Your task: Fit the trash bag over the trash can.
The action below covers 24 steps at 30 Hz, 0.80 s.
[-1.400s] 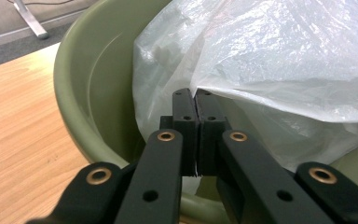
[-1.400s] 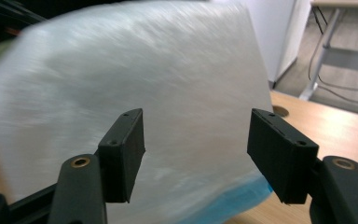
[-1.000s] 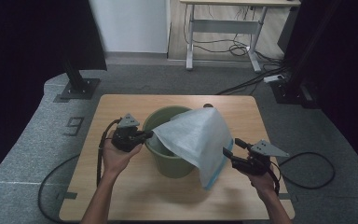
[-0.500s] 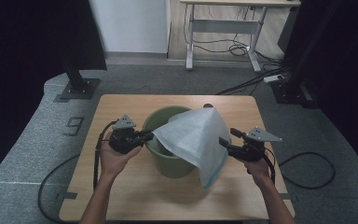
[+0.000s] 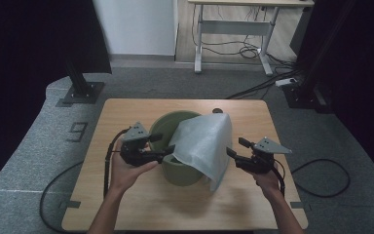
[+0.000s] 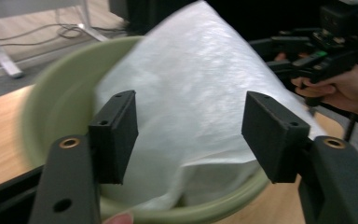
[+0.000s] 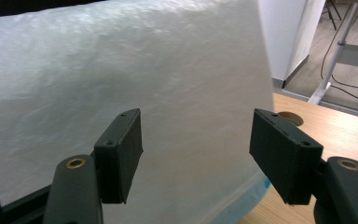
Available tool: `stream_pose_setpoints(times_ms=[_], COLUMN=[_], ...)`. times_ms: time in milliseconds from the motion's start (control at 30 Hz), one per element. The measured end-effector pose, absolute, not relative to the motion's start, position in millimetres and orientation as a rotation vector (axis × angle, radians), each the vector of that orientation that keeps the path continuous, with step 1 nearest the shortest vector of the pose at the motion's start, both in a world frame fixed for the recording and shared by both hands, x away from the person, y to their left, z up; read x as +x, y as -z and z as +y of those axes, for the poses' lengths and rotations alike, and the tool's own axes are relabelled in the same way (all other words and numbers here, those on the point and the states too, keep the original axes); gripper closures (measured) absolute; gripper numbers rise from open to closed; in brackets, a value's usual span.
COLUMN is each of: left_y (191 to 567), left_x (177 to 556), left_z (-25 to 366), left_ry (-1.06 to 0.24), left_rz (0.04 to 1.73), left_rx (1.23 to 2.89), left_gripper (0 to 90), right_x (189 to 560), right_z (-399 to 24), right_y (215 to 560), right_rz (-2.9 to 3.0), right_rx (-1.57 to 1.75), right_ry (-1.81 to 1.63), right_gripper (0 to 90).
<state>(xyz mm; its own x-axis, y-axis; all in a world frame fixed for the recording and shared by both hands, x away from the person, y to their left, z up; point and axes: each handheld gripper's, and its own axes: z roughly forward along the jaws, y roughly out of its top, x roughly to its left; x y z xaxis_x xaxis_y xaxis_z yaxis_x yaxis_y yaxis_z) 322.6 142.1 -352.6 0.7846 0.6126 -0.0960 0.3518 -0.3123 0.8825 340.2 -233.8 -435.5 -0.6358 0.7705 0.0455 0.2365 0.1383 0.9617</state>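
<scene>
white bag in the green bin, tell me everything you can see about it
The white bag is a thin, translucent, crinkly liner, plastic by the look of it. Part sits inside the green bin; the rest rises to a peak above the rim and drapes over the right side, down to the wooden table. The left gripper, whose jaws have just been opening, stands at its near edge without pressing it. The right gripper is open beside it.

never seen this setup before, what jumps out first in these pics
A white bag draped half over a green bin in the middle of the wooden table. The left tongs, just opened, sit at the bin's left rim, and the right tongs stand open just right of the bag, holding nothing.
</scene>
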Motion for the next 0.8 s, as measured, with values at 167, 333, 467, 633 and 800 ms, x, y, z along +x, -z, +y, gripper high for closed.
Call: stream_pose_setpoints(times_ms=[167,333,467,633,800], left_y=[352,355,358,362,365], left_x=[314,305,308,312,315], left_z=[115,99,90,83,82], left_ry=[-0.276,-0.241,-0.218,-0.203,-0.154], left_rz=[0.669,0.645,0.659,0.671,0.659], left_rx=[1.987,2.025,2.046,2.072,2.086], left_gripper=[29.7,26.9,26.6,41.7,54.2], right_x=[333,331,330,329,329], right_z=[-229,-232,-233,-233,-235], right_y=[434,434,436,437,436], right_rz=[1.957,1.954,1.954,1.955,1.950], right_rx=[0.934,0.950,0.965,0.969,0.972], right_ry=[-1.511,-1.516,-1.519,-1.520,-1.526], right_gripper=[33.7,34.0,34.1,34.1,34.3])
